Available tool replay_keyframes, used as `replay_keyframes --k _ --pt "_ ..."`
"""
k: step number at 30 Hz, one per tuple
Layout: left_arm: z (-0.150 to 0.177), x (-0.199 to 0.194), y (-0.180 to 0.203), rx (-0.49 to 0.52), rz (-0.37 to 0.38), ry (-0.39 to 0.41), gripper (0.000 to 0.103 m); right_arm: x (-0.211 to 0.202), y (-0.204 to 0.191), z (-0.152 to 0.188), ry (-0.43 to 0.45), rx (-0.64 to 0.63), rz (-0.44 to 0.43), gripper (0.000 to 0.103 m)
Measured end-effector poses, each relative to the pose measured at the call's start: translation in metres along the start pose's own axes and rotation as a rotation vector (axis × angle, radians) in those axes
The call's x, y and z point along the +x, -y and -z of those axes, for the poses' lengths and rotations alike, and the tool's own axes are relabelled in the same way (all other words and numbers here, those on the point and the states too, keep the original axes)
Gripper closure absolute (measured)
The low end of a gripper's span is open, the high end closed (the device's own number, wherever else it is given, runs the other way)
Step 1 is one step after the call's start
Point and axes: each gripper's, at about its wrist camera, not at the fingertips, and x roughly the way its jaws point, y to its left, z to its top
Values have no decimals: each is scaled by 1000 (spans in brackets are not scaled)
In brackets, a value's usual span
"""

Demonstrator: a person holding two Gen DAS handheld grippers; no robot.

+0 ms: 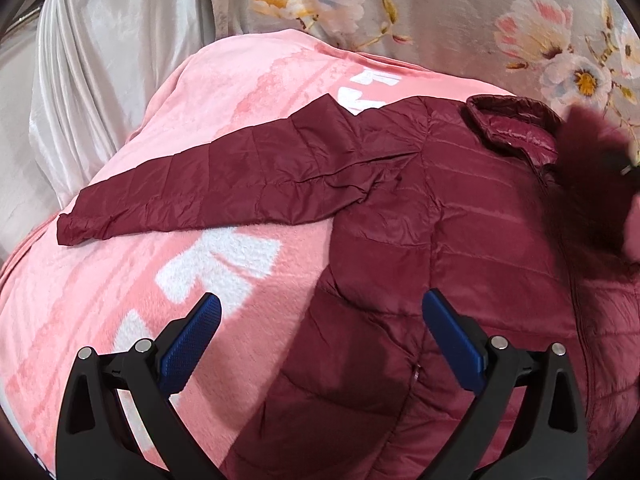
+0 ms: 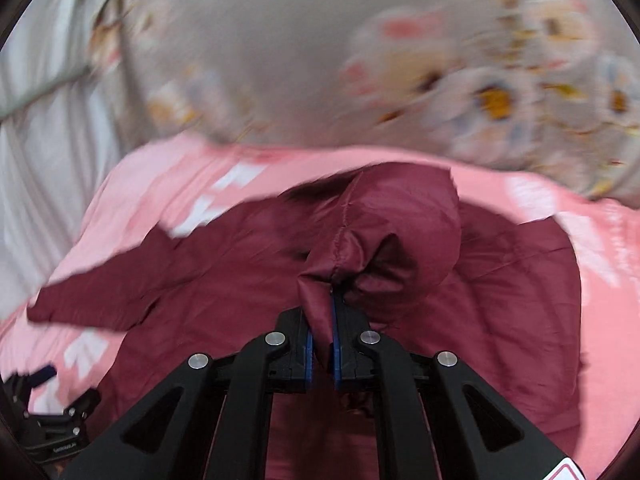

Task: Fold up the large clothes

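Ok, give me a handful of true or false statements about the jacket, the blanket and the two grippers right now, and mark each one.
1. The right gripper is clamped on a fold of the maroon jacket. True.
2. The left gripper is shut on the jacket's hem. False: its jaws stand wide apart and hold nothing.
3. The jacket lies on a pink blanket with white lettering. True.
4. The jacket's sleeve in the left wrist view is folded across the chest. False: it stretches out to the side over the blanket.
5. The cloth behind the blanket is plain blue. False: it is greyish with a flower print.
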Motion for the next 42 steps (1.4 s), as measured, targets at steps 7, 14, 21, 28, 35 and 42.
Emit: replay_keyframes --k 7,14,21,28,35,42 --pt "-8 12 -13 -41 61 -15 5 49 -70 40 -165 -120 -100 75" --pt "-33 23 -7 -159 278 -83 5 3 -52 45 -130 -51 -244 39" --pt "-45 68 38 -225 483 -272 5 -40 60 46 -61 123 -43 39" --pt "-60 81 70 -181 507 -282 83 -36 201 71 -83 476 98 39" --pt "-83 70 63 -124 433 -172 100 3 259 81 -122 660 88 80" --pt "-73 85 60 -66 368 -167 101 -30 235 61 64 529 189 102"
